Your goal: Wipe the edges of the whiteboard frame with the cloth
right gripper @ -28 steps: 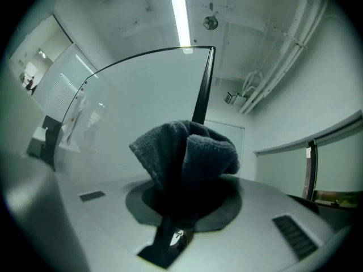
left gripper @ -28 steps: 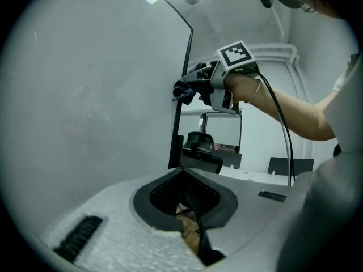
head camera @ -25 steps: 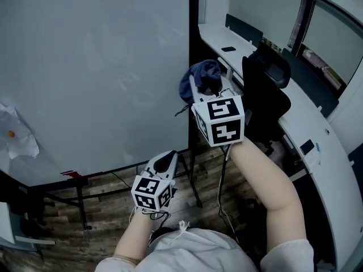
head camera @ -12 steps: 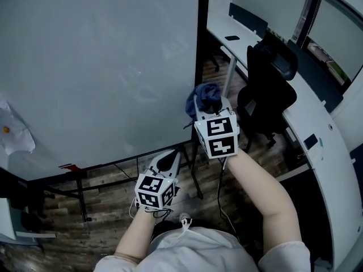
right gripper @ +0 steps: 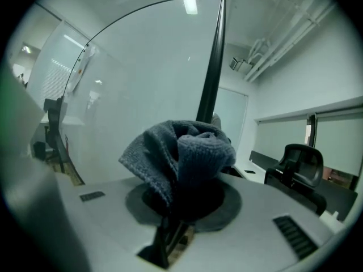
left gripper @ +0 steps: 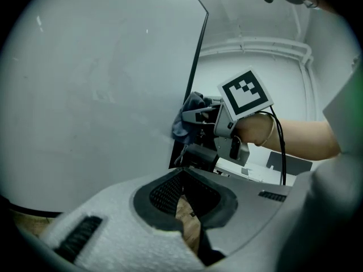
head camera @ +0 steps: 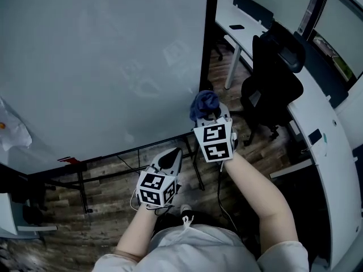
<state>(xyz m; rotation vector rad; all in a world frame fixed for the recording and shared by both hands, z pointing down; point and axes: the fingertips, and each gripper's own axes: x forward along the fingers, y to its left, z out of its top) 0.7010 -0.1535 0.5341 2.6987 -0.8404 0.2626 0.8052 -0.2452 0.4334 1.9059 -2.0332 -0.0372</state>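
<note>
The whiteboard [head camera: 102, 61] fills the left of the head view, with its black right frame edge [head camera: 211, 38] running down to the lower corner. My right gripper [head camera: 207, 113] is shut on a bunched blue-grey cloth [head camera: 204, 103], which it holds against the lower end of that edge. In the right gripper view the cloth [right gripper: 181, 152] bulges out of the jaws in front of the black frame bar [right gripper: 212, 67]. My left gripper [head camera: 172, 156] hangs lower, below the board's bottom rail [head camera: 130, 154], shut on nothing. From the left gripper view, the cloth [left gripper: 187, 115] sits beside the frame edge [left gripper: 195, 67].
A black office chair [head camera: 275, 78] stands just right of the board, with a curved white desk [head camera: 323, 123] behind it. The board's stand legs [head camera: 82, 191] rest on the wooden floor [head camera: 108, 220]. A crumpled paper sheet [head camera: 11, 132] sticks to the board's left side.
My right gripper has carried the cloth down the right frame edge toward the bottom corner. The left gripper has stayed roughly where it was.
</note>
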